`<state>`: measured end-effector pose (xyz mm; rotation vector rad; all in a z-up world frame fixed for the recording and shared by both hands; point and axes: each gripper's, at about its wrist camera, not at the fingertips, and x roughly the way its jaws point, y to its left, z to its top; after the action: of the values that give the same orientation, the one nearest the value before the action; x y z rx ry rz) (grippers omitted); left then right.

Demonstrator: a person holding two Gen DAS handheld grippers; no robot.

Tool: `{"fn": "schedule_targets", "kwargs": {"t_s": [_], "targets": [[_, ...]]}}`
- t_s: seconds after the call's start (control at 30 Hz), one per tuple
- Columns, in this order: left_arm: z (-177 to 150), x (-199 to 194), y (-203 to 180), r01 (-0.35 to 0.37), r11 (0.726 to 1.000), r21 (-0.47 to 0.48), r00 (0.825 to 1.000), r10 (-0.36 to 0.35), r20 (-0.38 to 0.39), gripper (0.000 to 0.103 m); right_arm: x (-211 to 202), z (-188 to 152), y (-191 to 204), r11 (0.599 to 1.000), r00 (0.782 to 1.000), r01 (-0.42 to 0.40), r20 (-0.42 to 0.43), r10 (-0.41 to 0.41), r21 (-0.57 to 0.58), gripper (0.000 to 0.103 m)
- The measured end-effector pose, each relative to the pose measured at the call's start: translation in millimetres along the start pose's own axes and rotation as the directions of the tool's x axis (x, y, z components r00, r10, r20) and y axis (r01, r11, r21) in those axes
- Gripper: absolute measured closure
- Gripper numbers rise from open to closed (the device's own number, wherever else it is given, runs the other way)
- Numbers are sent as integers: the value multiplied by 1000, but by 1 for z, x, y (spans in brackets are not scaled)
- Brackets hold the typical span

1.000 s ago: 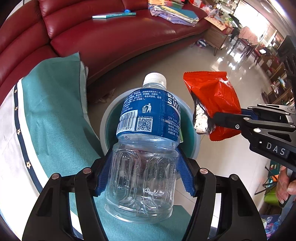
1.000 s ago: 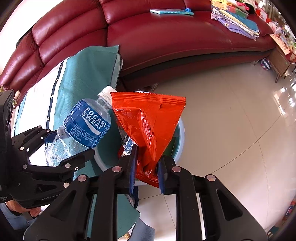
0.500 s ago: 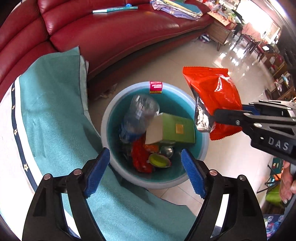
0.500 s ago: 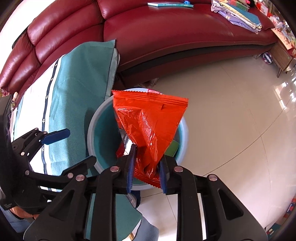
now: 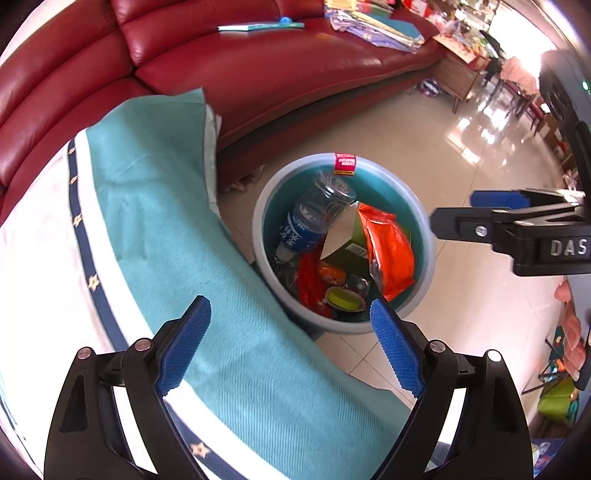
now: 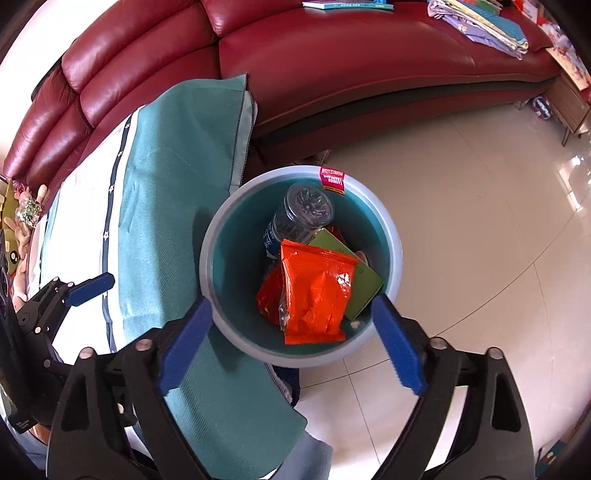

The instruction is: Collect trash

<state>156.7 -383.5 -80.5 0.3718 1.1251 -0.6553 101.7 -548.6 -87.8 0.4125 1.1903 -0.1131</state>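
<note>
A round teal bin [image 5: 258,221] [image 6: 207,258] stands on the tiled floor beside the blanket. In it a clear bottle with a blue label [image 5: 314,218] [image 6: 299,218] lies neck down. Beside the bottle is a green box [image 5: 347,240] [image 6: 364,284]. An orange-red snack bag [image 5: 388,251] [image 6: 314,291] rests on top of them. My left gripper [image 5: 289,310] hangs over the blanket edge, left of the bin, its jaws opening with nothing between them. My right gripper [image 6: 291,306] hovers above the bin, its jaws also opening and empty, the bag lying below.
A dark red leather sofa [image 5: 258,66] curves behind the bin, with a book [image 5: 258,26] and folded clothes [image 5: 373,22] on it. A teal and white blanket [image 5: 147,221] covers the surface at left. Glossy tiled floor [image 6: 461,221] spreads to the right.
The left gripper let go of the bottle, which now lies in the bin, and moved left over the blanket. The right gripper opened and the orange-red bag dropped into the bin.
</note>
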Motion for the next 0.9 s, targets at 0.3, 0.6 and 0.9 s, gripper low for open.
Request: {"fn": "schedule_targets", "kwargs": {"t_s": [0.3,0.6,0.9], "targets": [[-30,-35,9,-19,998,-54,999,21,34,4,-37,-38,13,999,999,34,41,-33,-27,7],[-62,-65,16,-38,996,-85,997,44,60,4,-63,-74,28,992,992,104,85,-98,-67,7],[-86,-93,16,-53,994,-98,993,62,99,4,-77,-108,51,979,986,150,101,-136,-140,7]]}}
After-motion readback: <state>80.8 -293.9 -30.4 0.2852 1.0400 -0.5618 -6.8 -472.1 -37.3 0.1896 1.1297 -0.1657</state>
